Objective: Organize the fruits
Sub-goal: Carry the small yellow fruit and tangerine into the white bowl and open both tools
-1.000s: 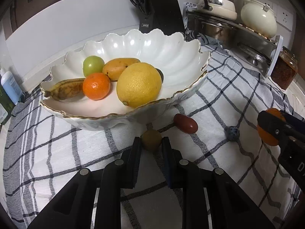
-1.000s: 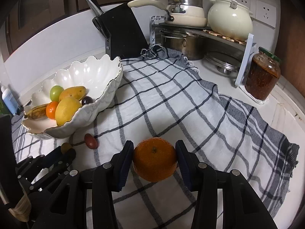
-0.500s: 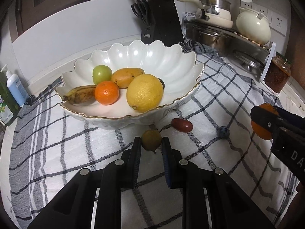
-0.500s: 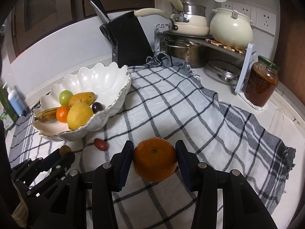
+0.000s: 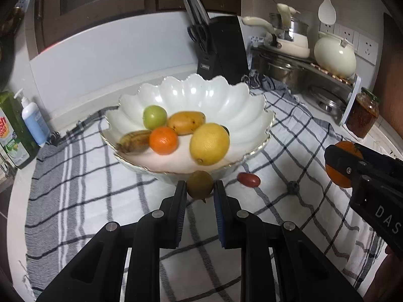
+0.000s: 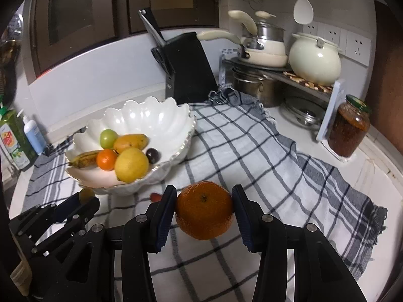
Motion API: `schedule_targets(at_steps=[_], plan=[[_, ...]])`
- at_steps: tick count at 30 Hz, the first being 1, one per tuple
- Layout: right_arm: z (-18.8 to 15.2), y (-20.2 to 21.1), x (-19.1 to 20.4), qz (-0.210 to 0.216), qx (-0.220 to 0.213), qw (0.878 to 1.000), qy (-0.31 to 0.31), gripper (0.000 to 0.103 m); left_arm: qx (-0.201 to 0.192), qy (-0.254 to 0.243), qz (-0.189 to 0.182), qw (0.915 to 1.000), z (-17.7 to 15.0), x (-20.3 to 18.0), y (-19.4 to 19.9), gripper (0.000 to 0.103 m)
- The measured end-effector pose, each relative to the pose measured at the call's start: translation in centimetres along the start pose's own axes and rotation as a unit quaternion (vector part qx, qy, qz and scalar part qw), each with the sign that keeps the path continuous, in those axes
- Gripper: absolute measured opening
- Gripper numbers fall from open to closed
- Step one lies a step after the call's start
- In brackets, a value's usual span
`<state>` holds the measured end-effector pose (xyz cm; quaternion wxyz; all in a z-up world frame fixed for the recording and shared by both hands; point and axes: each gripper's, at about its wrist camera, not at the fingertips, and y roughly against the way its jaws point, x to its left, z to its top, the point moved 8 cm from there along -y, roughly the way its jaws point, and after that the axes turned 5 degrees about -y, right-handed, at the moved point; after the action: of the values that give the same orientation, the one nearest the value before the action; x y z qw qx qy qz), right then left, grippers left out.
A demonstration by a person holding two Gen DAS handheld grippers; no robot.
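Fruit lifted since a second ago: left gripper (image 5: pixel 200 191) clamps a small brown fruit (image 5: pixel 199 185), right gripper (image 6: pixel 204 210) an orange (image 6: pixel 204 210), both now nearer the bowl (image 5: pixel 254 115); dropping in comes next.

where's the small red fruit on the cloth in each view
Left wrist: red fruit lies on the checked cloth, lower centre-right, just in front of the bowl.
Right wrist: only an edge shows, beside the right gripper's left finger, below the bowl.
Shared landmark: white scalloped bowl.
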<state>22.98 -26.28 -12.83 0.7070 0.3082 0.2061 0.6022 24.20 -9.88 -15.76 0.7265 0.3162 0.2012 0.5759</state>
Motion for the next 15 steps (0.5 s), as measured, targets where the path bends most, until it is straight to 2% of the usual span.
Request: schedule_targets(at_steps=[15], plan=[[3.7, 1.4, 4.0, 0.024, -0.029, 0.999, 0.024, 0.047, -0.029, 0.003, 0.016, 0.9994, 3.5, 3.5, 2.1, 0.022]])
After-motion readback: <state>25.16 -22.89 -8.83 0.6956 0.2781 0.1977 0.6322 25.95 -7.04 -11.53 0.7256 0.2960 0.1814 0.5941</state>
